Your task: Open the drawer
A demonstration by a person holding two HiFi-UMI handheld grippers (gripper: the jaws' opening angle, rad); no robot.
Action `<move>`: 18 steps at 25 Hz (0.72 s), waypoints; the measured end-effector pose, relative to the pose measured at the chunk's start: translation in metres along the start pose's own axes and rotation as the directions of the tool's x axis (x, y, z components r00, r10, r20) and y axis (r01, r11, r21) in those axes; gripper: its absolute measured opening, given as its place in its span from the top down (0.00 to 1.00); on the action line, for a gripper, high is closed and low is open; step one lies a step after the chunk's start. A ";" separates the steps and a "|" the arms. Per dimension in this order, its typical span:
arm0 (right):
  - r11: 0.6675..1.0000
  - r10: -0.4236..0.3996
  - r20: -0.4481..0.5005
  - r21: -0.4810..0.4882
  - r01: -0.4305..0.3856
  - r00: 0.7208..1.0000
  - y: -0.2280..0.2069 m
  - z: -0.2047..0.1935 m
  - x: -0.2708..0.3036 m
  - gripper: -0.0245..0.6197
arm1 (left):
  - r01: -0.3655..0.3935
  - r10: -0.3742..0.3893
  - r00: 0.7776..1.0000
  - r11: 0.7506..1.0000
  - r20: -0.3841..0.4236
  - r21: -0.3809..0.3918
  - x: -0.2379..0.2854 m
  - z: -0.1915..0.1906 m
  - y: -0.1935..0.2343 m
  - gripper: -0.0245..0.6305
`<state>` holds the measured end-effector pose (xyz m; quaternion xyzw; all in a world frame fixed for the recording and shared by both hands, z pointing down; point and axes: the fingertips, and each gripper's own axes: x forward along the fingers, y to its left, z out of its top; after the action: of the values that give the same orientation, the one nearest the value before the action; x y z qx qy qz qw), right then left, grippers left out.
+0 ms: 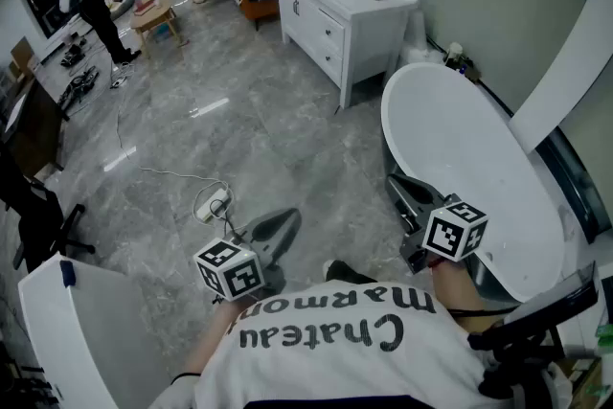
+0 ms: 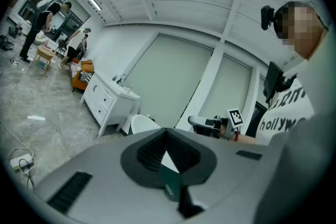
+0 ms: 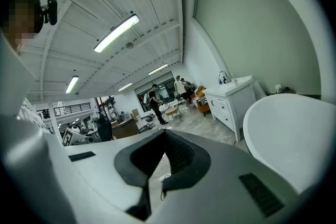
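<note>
The white cabinet (image 1: 326, 19) with its drawers shut stands against the far wall, well beyond both grippers; it also shows in the left gripper view (image 2: 102, 99) and the right gripper view (image 3: 227, 107). My left gripper (image 1: 283, 223) hangs over the marble floor in front of the person's body, jaws together and nothing between them (image 2: 167, 131). My right gripper (image 1: 395, 182) is held beside the white round tub, also shut and empty (image 3: 165, 131). Both point roughly level towards the room.
A large white round tub (image 1: 479, 177) fills the right side. A cable and power strip (image 1: 213, 204) lie on the floor ahead of the left gripper. A white panel (image 1: 86, 330) stands at lower left. People stand near a small table (image 1: 153, 14) at the far end.
</note>
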<state>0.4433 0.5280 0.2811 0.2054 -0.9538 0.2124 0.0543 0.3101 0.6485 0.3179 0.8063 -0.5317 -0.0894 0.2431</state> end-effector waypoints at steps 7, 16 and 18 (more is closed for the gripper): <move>0.999 -0.002 -0.010 -0.046 0.002 1.000 0.011 -0.003 0.005 0.95 | 0.001 -0.001 1.000 1.000 -0.001 0.004 -0.008 0.001 0.005 0.97; 1.000 0.010 0.003 -0.019 -0.010 1.000 0.028 -0.013 0.007 0.95 | -0.001 0.001 1.000 1.000 0.004 -0.002 -0.028 -0.003 0.007 0.97; 1.000 0.005 -0.002 -0.006 -0.005 1.000 0.027 -0.018 0.007 0.95 | 0.001 0.000 1.000 1.000 0.027 -0.010 -0.032 -0.003 0.006 0.97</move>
<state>0.4254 0.5556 0.2882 0.2027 -0.9548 0.2101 0.0554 0.2928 0.6761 0.3200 0.8040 -0.5342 -0.1029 0.2401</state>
